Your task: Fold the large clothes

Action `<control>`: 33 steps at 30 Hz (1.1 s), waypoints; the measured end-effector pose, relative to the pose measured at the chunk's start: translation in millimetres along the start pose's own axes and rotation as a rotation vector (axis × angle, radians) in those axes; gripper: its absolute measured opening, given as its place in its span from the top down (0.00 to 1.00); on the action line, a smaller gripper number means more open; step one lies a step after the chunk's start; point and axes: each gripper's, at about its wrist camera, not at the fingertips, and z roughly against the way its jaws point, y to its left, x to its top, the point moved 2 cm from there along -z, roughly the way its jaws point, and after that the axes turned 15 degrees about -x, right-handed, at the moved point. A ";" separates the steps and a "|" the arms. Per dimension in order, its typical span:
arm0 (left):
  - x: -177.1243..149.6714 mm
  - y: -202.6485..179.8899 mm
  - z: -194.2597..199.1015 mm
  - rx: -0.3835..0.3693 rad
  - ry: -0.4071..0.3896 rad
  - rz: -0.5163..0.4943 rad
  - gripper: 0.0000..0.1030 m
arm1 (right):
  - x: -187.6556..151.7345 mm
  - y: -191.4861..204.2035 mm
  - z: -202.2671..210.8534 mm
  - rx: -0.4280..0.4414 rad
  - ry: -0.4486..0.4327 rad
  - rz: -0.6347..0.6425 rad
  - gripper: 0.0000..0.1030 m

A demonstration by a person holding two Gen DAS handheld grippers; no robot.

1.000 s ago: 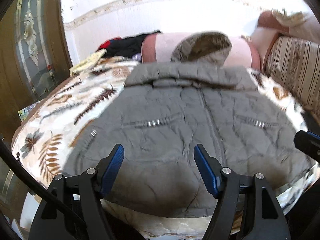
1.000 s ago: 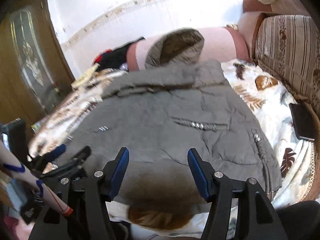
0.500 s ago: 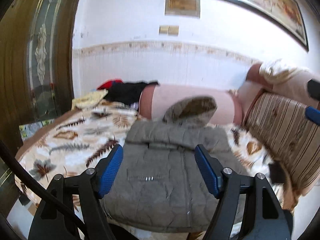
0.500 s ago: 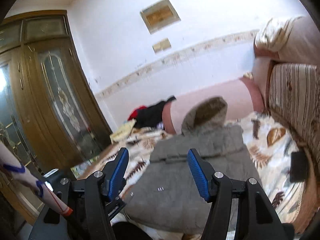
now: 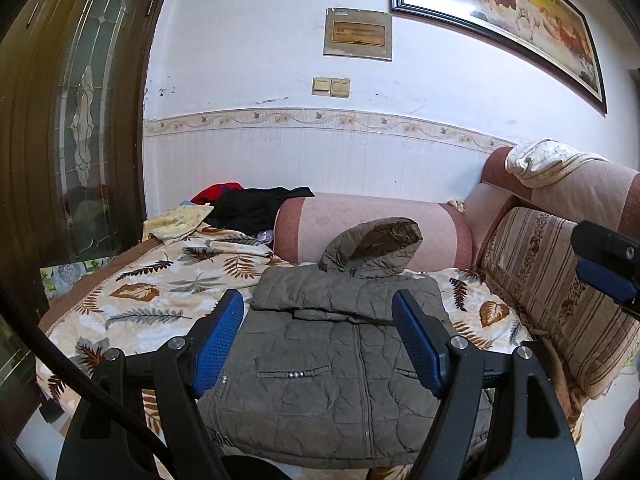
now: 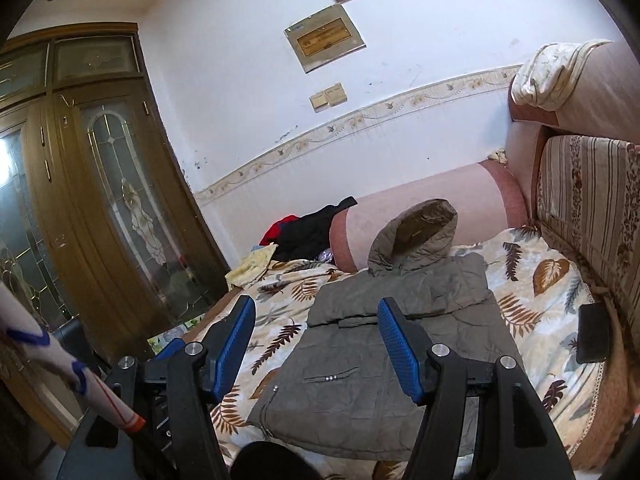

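Item: one grey-green quilted hooded jacket (image 5: 340, 364), lying front-up on a leaf-patterned blanket (image 5: 160, 300) that covers a sofa seat; zip closed down the middle, a row of small metal studs on each chest pocket, sleeves folded in so the body forms a rough rectangle. Its hood (image 5: 376, 246) stands up at the far end, leaning against a pink and rust bolster cushion (image 5: 360, 220) along the wall. Left gripper (image 5: 320, 344): blue-padded jaws spread wide, nothing between them, held in the air above the near hem of the jacket and clear of the cloth. Right gripper (image 6: 316, 348): likewise blue-padded, spread apart, empty, raised over the jacket's left-hand edge as that view shows it (one tip of it also enters the left wrist view at the right edge, in front of the backrest). Surroundings: striped sofa backrest (image 5: 560, 300) to the right, with a cream patterned cloth (image 5: 548, 162) draped over the cushion above it; a heap of black, red and yellow garments (image 5: 244, 210) at the far left end of the bolster; a dark flat object (image 6: 594, 334) on the blanket beside the backrest, kind not discernible; a wooden cabinet with leaded glass doors (image 6: 100, 184) at left; a framed painting (image 5: 500, 12), a brass plaque (image 5: 358, 34) and wall switches (image 5: 331, 87) on the white wall.
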 end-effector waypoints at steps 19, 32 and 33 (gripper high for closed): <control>-25.0 23.3 -129.7 0.010 0.196 0.011 0.26 | -18.2 -55.8 -116.2 -0.118 0.193 -0.059 0.34; -41.8 80.2 -314.4 0.085 0.324 0.110 0.26 | -4.6 -95.6 -264.6 -0.262 0.406 -0.073 0.35; -42.0 83.6 -331.7 0.103 0.326 0.102 0.26 | 7.9 -96.0 -273.2 -0.271 0.396 -0.066 0.35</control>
